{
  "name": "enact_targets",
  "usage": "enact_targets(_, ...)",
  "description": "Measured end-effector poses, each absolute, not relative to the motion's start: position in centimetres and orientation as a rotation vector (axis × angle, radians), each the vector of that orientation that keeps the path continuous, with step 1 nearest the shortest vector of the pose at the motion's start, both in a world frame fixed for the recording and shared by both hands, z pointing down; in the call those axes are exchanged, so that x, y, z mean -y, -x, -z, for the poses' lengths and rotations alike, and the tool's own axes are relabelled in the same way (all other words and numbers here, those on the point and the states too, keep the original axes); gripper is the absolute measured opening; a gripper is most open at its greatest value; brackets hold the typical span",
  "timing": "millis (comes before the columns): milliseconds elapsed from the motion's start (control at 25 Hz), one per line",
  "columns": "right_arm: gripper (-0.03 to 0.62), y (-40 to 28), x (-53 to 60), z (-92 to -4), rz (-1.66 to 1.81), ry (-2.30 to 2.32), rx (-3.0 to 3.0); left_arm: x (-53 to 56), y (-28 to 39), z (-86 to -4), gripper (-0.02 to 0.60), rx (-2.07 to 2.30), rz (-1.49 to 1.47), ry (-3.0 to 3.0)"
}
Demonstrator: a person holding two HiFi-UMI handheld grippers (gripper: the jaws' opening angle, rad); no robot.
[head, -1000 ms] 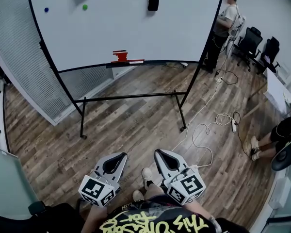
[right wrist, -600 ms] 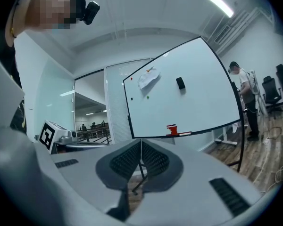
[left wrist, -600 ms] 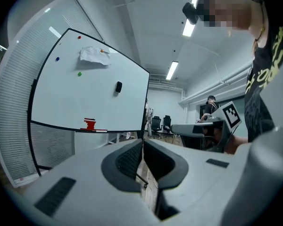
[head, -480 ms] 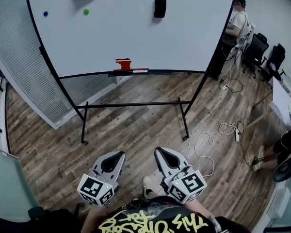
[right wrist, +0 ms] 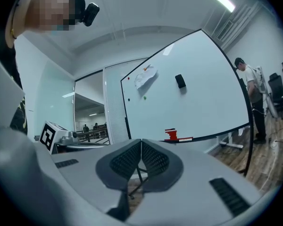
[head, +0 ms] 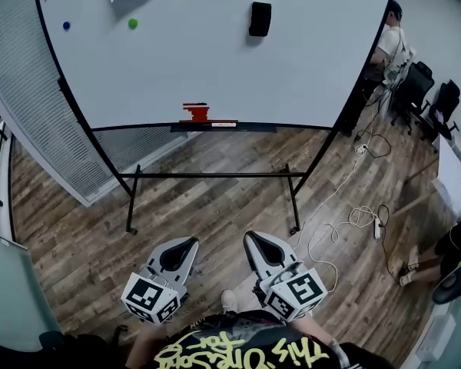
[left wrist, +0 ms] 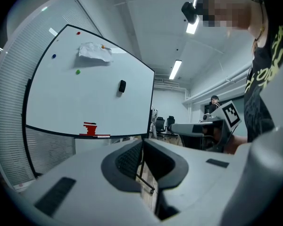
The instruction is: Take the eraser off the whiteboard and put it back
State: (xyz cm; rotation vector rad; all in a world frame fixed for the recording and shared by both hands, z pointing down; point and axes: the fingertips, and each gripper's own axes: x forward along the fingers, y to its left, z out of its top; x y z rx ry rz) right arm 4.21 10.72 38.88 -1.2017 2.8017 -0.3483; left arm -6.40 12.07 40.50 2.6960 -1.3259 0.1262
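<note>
A black eraser (head: 259, 18) sticks high on the whiteboard (head: 215, 60), right of its middle; it also shows as the eraser (left wrist: 122, 85) in the left gripper view and the eraser (right wrist: 180, 81) in the right gripper view. My left gripper (head: 188, 243) and right gripper (head: 251, 238) are held side by side low in the head view, well short of the board and pointing toward it. The left gripper (left wrist: 142, 142) has its jaws together with nothing between them. The right gripper (right wrist: 141, 142) is likewise shut and empty.
A red object (head: 196, 112) and a marker sit on the board's tray (head: 223, 127). The stand's feet (head: 131, 220) reach out over the wood floor. Cables and a power strip (head: 376, 229) lie at right. A person (head: 390, 41) stands by the board's right edge, near office chairs (head: 446, 102).
The whiteboard has grown larger and shifted lower in the head view as I moved toward it. Both grippers keep their places before me, still shut.
</note>
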Motion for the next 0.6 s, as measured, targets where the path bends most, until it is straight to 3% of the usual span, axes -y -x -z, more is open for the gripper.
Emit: enact_targets(600, 0.011, -6.1, -7.1, -39.3, 0.359, 1.147, -2.827, -9.1, 4.5, -41.2, 0.015, 1.371, -0.12, -2.665)
